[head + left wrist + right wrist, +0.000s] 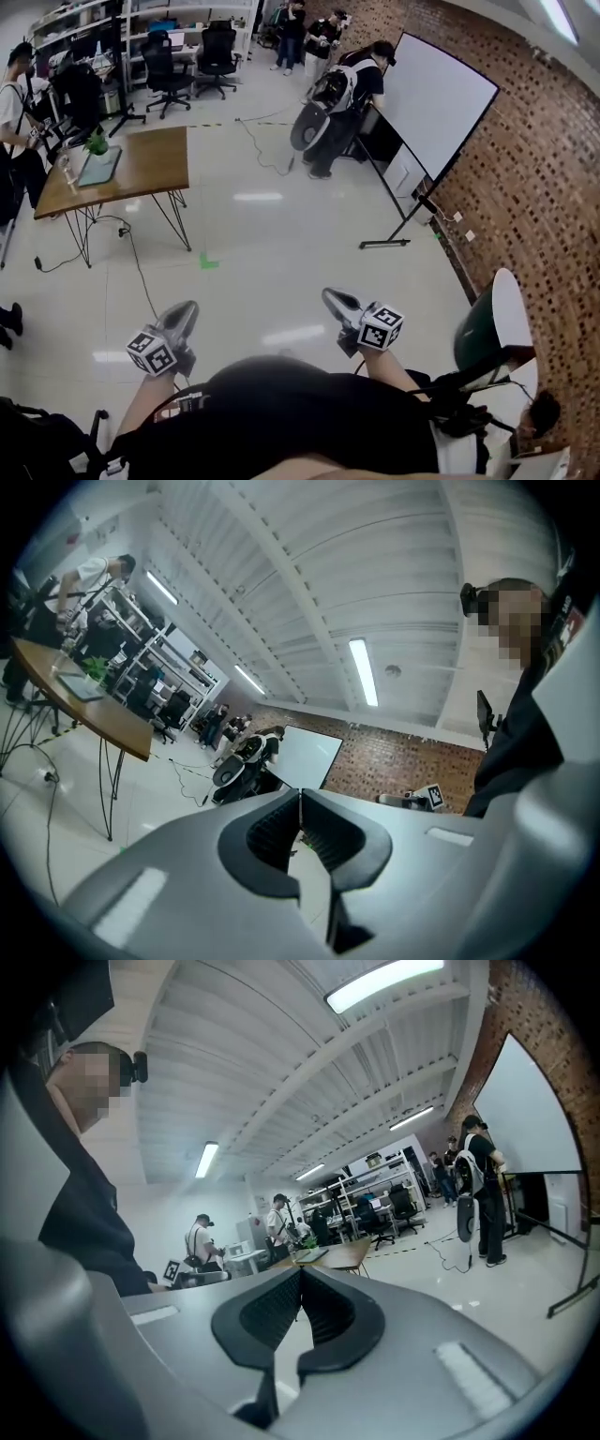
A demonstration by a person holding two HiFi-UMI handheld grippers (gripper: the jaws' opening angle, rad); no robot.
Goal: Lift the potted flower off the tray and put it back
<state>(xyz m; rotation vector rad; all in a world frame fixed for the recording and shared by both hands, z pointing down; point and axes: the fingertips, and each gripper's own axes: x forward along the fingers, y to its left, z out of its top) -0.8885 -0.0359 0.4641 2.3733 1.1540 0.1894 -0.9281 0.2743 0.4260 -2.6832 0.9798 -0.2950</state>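
Two grippers, left gripper (183, 317) and right gripper (335, 301), fingers pressed together, empty. Well ahead of the fingers, the potted flower (97, 143) sits on its tray (103, 169) on the table (155, 159). Step, likely: approach — next needs closing in, fingers opened.

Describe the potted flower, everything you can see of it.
The potted flower shows only as a small upright tuft of green leaves, far across the room. It stands at the far end of a flat greyish tray, which lies near the left end of a wooden table with thin black legs. Its pot and any blooms are too small to make out. Nothing but the tray appears to touch it.
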